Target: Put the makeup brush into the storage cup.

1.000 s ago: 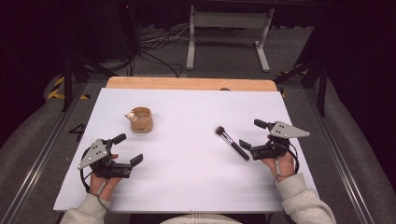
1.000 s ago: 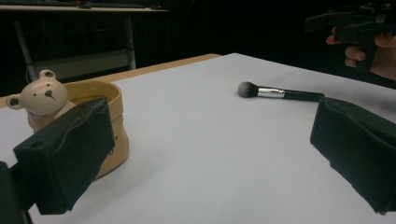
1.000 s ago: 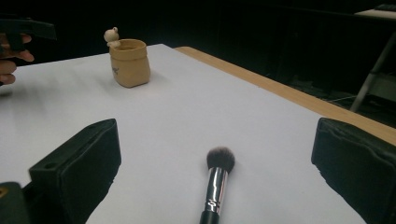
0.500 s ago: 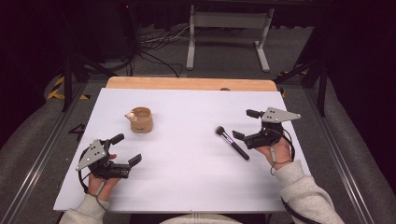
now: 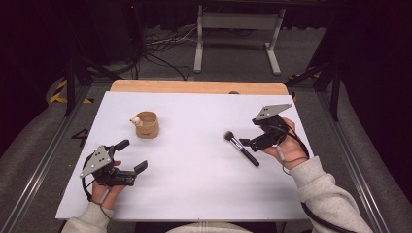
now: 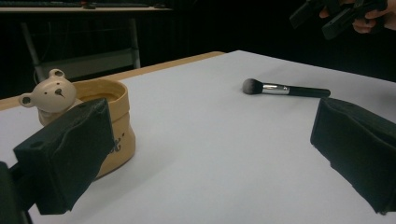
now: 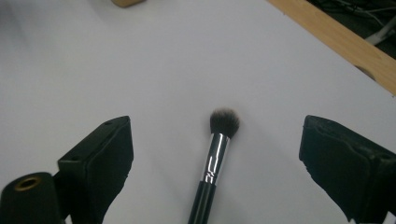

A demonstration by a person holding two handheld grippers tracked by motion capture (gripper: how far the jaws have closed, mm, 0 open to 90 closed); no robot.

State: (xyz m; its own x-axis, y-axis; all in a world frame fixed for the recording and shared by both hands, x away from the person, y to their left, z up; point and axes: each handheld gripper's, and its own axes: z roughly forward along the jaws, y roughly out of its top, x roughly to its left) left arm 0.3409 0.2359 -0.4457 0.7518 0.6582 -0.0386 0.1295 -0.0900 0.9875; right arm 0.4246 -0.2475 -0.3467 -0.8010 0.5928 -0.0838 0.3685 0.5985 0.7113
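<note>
Makeup brush (image 5: 241, 148) is the work item: it lies flat on the white table (image 5: 194, 194), right of centre, bristles toward the far left, handle toward the person's right hand.

Largest change: the right gripper (image 5: 253, 131) has travelled from the near right of the brush up and toward the far edge; it now hangs above the handle end. Its own view looks down along the brush (image 7: 215, 161), which lies between the two jaws without contact.

Smaller change: its jaws have just been closing slightly. They stand wide apart and hold nothing.

No change: the left gripper (image 5: 131, 156) rests at the near left, jaws spread, empty. The bear-faced wooden cup (image 5: 146, 124) stands well apart at the far left.

Assessment: approach is aligned; descent and closure on the handle remain.
</note>
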